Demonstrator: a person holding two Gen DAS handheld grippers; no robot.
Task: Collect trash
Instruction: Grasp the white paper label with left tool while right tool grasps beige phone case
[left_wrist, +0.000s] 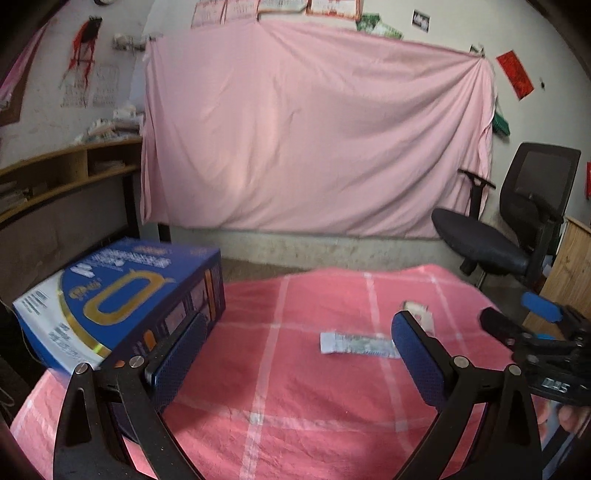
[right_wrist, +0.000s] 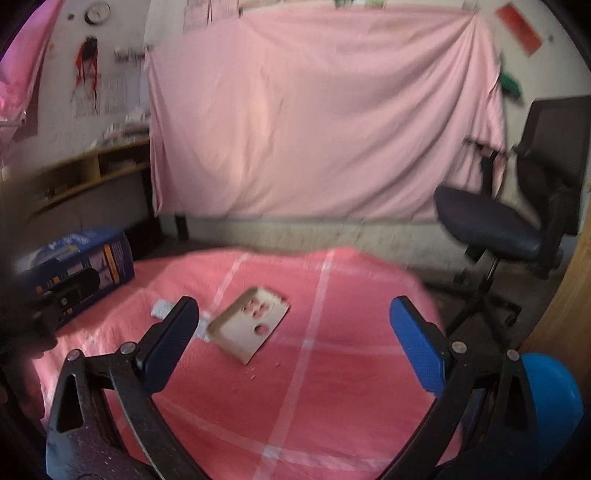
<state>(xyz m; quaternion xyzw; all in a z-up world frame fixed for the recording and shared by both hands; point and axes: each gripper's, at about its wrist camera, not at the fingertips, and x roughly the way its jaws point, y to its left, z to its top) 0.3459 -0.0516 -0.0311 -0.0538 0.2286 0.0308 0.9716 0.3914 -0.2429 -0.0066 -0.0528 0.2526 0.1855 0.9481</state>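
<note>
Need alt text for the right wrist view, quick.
The open right tool hovers empty above a pink checked cloth, aimed at a beige cardboard piece with punched holes. A white wrapper lies left of it, a blue box farther left.

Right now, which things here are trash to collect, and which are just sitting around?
For the job:
flat white wrapper
cardboard piece with punched holes
blue box, possibly the collection bin; I cannot tell

Just there:
pink checked cloth
office chair
pink sheet
wooden shelf
</note>
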